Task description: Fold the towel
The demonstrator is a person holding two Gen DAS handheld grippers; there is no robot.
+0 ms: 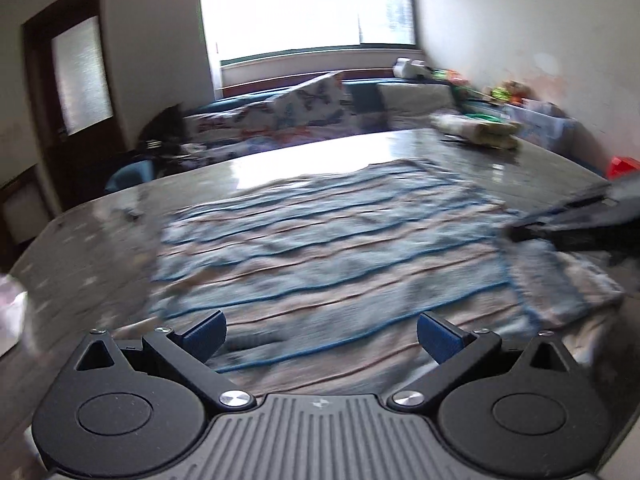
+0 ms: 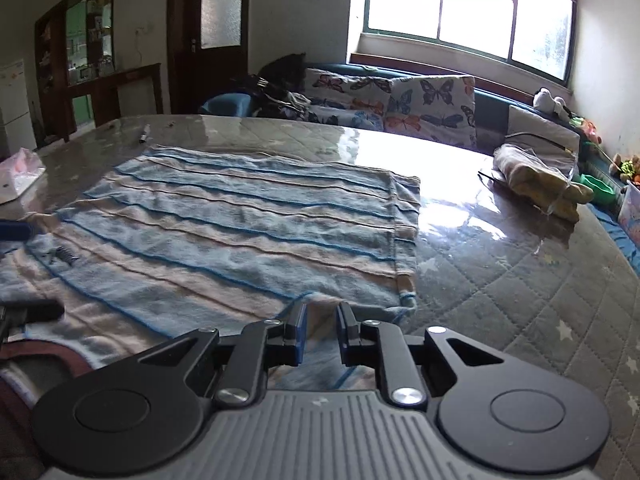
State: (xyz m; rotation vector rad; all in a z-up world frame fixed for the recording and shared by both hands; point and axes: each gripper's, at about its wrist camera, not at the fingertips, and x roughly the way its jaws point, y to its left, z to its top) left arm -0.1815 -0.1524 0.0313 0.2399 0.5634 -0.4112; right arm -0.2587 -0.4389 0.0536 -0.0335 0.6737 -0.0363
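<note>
Left tool stands wide open over the near part of the towel, its blue pads well apart and nothing between them; that view is blurred. Striped in blue and beige, the towel lies spread flat on the glossy worktop, folded once so that a fringed layer shows past its right edge. Left of the towel, in the right wrist view, a pink-and-white packet sits at the worktop's edge, and a small dark pen-like thing lies just beyond the towel's far left corner. Right tool sits at the towel's near edge, close to its right-hand corner, jaws only a little apart; towel cloth shows in the narrow gap, but the pads do not seem to press on it. From the left wrist view this same tool reaches in over the towel's right side. Right of the towel, well apart from it, a clear bag holding something yellow rests on the worktop. Beyond the towel stands a sofa with butterfly cushions under a bright window
</note>
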